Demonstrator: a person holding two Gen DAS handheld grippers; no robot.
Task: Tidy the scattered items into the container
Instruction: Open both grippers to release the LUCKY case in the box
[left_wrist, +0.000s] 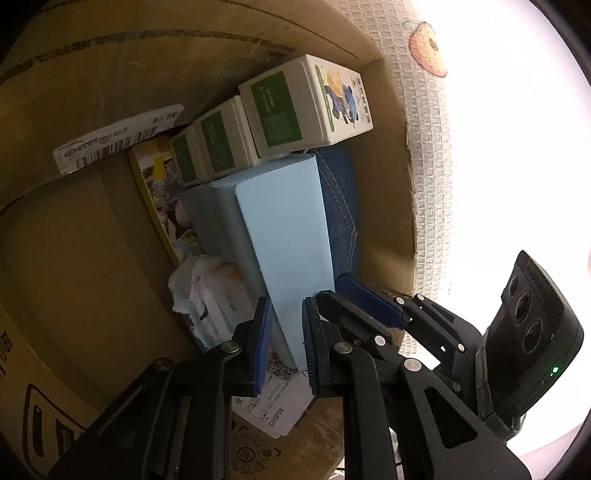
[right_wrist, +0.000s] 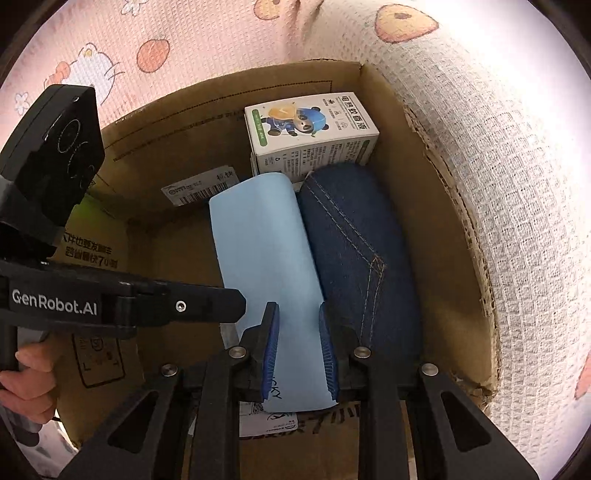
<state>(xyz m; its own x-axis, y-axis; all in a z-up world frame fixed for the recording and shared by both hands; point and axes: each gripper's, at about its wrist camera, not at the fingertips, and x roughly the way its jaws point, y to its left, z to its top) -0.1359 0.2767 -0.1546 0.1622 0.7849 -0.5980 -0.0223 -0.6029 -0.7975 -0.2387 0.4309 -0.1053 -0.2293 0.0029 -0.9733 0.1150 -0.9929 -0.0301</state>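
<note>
Two hand-held grippers met on one long pale-blue cardboard box (right_wrist: 266, 251) inside the open brown corrugated carton (right_wrist: 439, 236). The right gripper (right_wrist: 300, 354) pointed steeply down, its blue ribbed pads pressed against both long sides of the box's near end. The left gripper (left_wrist: 286, 339) clamped the same box at that near end, its pads closed on the narrow edges; in the right wrist view its black body (right_wrist: 122, 302) reached in from the left, a hand (right_wrist: 26, 384) on its grip.

The pale-blue box lay lengthwise in the carton, touching a folded piece of dark-blue denim with tan stitching (right_wrist: 362, 251) on its right. At the far end stood a white and green box printed with a cartoon panda (right_wrist: 310, 133), and the left wrist view showed two more white and green boxes (left_wrist: 210, 147) lined up beside it. Left of the pale-blue box sat a yellow-rimmed picture card or book (left_wrist: 159, 206) and a crumpled white wrapper (left_wrist: 207, 291). A white barcode label (right_wrist: 199, 190) was stuck to the carton's far wall. The carton rested on a pink waffle-weave cloth with cartoon prints (right_wrist: 509, 177).
</note>
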